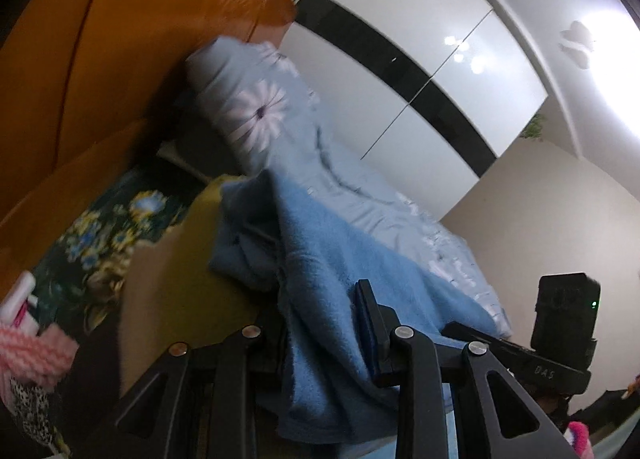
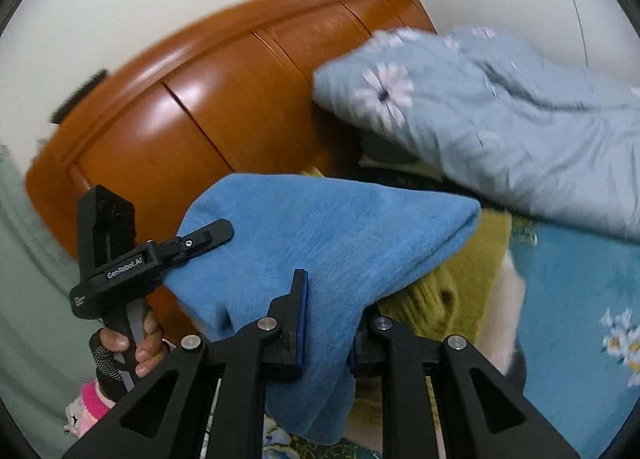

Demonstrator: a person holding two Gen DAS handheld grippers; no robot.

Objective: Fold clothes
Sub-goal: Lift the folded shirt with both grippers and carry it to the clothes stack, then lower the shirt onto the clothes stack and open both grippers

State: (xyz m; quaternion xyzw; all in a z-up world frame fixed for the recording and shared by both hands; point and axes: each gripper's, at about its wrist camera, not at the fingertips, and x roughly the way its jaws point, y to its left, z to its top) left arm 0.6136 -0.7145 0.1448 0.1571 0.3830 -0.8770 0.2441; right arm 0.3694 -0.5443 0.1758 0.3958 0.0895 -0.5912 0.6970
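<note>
1. Currently the soft blue fleece garment [image 2: 320, 235] is held off the bed by both tools, spanning from lower left to centre right of the right wrist view. Two separated hold points keep the fabric spread, which a fold requires.
2. Right gripper [image 2: 326, 323]: its jaws are clenched on a hanging fold of the garment at lower centre of the frame. The cloth drapes down between the fingers.
3. Left gripper [image 1: 320, 339]: its jaws grasp the same garment, which runs between the fingers at bottom centre of the left wrist view. In the right wrist view its fingertip lies on the garment's left corner, with a hand [image 2: 132, 343] on the handle below.
4. Beneath the garment, at centre right of the right wrist view, lies an olive-yellow knitted item [image 2: 448, 291].
5. A pale blue daisy-print quilt [image 2: 500, 119] is bunched at upper right against the orange wooden headboard [image 2: 208, 119], leaving the nearer bed surface as the probable laying area.
6. Both frames are motion-blurred; judge finer edge alignment as uncertain.
</note>
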